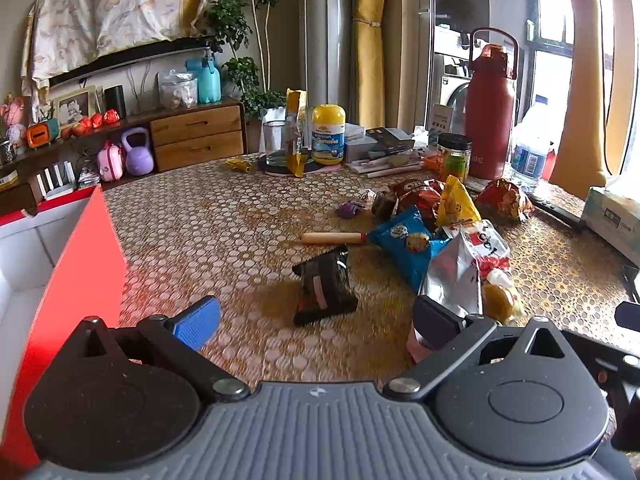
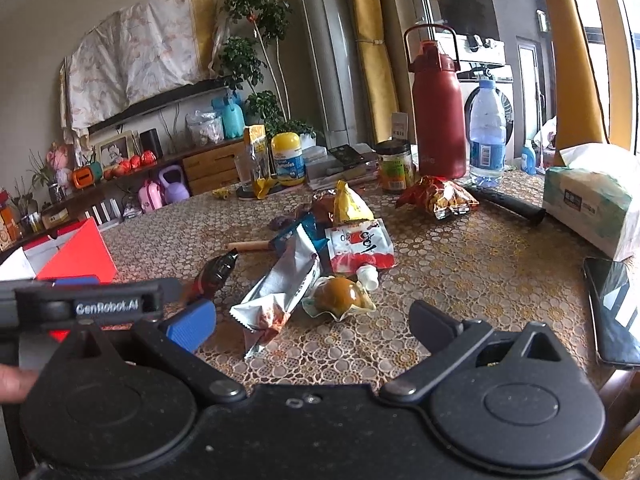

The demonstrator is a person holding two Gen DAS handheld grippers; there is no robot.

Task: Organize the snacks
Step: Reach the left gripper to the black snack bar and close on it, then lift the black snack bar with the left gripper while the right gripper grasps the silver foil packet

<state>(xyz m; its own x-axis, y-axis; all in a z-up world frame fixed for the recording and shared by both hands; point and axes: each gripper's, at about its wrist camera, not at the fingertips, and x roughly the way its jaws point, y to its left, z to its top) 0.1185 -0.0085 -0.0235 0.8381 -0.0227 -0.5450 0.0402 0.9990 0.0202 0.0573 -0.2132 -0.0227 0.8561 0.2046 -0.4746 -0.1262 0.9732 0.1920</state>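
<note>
Snacks lie scattered on the patterned table. A dark snack pack rests just ahead of my open left gripper, whose fingers hold nothing. Beyond it are a blue cookie bag, a yellow packet, a silver wrapper and red bags. My right gripper is open and empty above the table; the silver wrapper and a clear-wrapped brown pastry lie just ahead of it. A red-and-white spout pouch sits behind them. A red box with a white inside stands at the left.
At the back stand a maroon flask, a water bottle, a yellow-lidded jar, a glass and a dark jar. A tissue box, a phone and a black handle lie at the right. A wooden-handled tool is mid-table.
</note>
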